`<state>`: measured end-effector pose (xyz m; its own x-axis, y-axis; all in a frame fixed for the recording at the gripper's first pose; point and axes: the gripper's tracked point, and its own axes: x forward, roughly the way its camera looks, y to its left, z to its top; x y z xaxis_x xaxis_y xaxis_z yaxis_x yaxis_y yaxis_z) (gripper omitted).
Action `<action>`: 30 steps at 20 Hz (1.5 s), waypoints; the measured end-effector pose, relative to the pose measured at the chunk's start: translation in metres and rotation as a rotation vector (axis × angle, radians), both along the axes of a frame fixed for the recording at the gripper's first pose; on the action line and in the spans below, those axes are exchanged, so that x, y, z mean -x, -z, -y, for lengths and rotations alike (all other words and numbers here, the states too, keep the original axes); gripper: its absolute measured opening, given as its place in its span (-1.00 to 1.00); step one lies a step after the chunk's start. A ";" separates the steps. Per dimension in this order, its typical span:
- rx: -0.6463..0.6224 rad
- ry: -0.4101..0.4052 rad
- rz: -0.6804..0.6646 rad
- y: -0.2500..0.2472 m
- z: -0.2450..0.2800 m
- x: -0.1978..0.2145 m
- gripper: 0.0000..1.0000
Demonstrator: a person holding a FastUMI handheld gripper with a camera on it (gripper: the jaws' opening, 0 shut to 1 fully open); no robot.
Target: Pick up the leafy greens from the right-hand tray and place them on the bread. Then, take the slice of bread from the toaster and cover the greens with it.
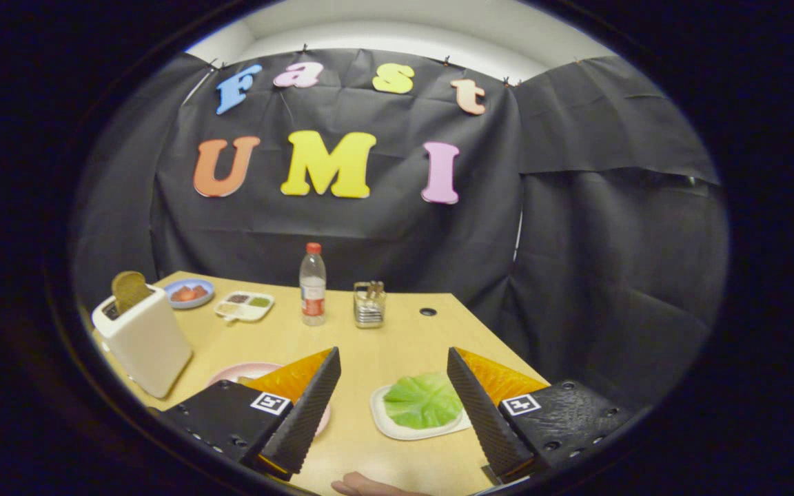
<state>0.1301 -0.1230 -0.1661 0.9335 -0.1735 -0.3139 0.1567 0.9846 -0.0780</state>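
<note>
My gripper (392, 365) is open, with nothing between its fingers, held above the near part of the wooden table (397, 337). A green leaf (423, 401) lies on a white tray (378, 412) between the fingers, close to the right finger. A pink plate (238, 373) shows behind the left finger, which hides most of it; I cannot see bread on it. A white toaster (143, 337) stands to the left, beyond the left finger, with a brown slice of bread (128, 289) sticking up out of its slot.
At the back of the table stand a clear bottle with a red cap (312, 284) and a small metal holder (369, 304). Behind the toaster lie a blue dish of red pieces (189, 293) and a white divided tray (245, 306). A person's fingertip (362, 486) shows at the near edge.
</note>
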 end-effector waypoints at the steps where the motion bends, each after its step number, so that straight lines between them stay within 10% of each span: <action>1: 0.002 0.017 -0.032 0.013 0.012 -0.009 0.90; 22: -0.078 0.062 -0.399 0.162 0.096 -0.099 0.86; 26: -0.115 0.049 -0.419 0.168 0.088 -0.099 0.52; 30: -0.078 0.073 -0.395 0.158 0.092 -0.096 -0.62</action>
<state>0.2263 -0.2151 -0.3244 0.7250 -0.1961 -0.6602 0.1989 0.9774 -0.0719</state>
